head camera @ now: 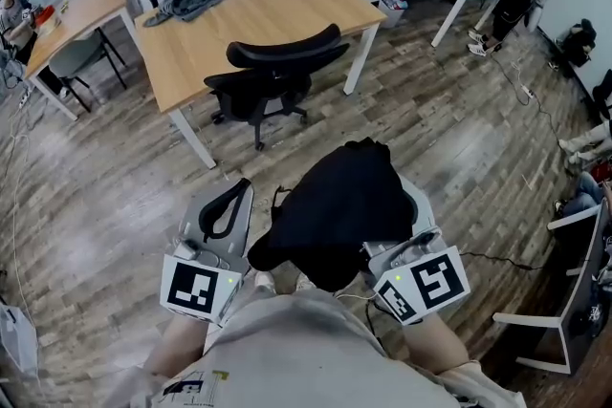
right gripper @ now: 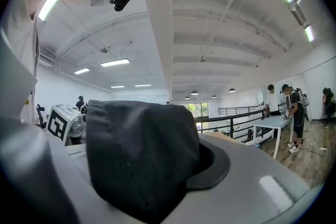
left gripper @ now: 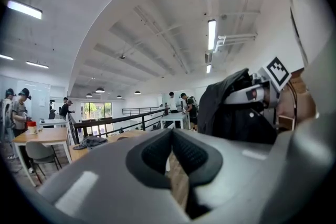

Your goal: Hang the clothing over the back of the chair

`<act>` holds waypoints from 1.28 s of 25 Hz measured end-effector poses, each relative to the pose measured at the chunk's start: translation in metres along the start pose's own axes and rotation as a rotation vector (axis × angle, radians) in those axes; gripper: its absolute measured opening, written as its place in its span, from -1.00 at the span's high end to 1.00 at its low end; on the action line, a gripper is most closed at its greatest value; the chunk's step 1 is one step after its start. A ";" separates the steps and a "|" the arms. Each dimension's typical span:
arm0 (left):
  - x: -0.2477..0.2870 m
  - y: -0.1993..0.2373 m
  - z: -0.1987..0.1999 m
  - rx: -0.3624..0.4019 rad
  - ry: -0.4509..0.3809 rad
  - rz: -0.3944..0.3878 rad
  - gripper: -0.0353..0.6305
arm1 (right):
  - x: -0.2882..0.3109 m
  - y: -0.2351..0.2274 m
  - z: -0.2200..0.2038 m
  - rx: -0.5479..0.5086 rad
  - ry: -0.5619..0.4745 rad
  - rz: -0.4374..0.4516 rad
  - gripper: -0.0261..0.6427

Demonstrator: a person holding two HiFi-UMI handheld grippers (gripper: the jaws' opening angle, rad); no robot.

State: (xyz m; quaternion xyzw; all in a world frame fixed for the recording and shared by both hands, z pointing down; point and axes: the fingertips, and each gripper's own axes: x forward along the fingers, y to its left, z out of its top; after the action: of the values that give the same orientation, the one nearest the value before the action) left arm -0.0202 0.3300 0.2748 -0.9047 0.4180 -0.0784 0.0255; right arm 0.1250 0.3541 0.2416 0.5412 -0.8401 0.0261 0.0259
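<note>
The right gripper (right gripper: 191, 157) had its tongs closed on a bunched black garment (head camera: 335, 205), held close in front of the person and well apart from the black chair (head camera: 277, 67) that stood pushed up to the wooden table (head camera: 287, 5). The left gripper (head camera: 228, 208) had its tongs drawn together on nothing. I judged the risk to lie in that one-sided grip: with most of the cloth heaped loose over the tongs, it could slide free on the way, or land on the narrow curved backrest as a lump and slip off; the chair, on castors, might also roll or swivel when touched. Only the head view showed the chair and the floor between. The right gripper view showed cloth smothering its tongs and no chair, while the left gripper view caught the garment from the side.
</note>
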 end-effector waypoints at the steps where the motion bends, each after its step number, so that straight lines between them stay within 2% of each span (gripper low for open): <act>1: 0.001 0.000 0.000 0.010 -0.005 0.001 0.89 | 0.000 -0.001 -0.001 0.002 0.003 0.003 0.36; 6: 0.006 -0.004 -0.002 0.027 -0.012 0.011 0.89 | -0.001 -0.005 -0.006 0.011 0.008 0.017 0.35; 23: 0.051 -0.043 -0.007 0.006 0.065 0.064 0.89 | -0.010 -0.062 -0.013 0.023 0.002 0.076 0.35; 32: 0.062 -0.061 0.000 0.020 0.044 0.096 0.89 | -0.011 -0.084 -0.003 -0.004 -0.034 0.097 0.36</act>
State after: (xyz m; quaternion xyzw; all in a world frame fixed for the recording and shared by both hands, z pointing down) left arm 0.0648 0.3224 0.2893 -0.8813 0.4607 -0.1010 0.0289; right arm 0.2063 0.3297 0.2456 0.5003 -0.8656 0.0165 0.0113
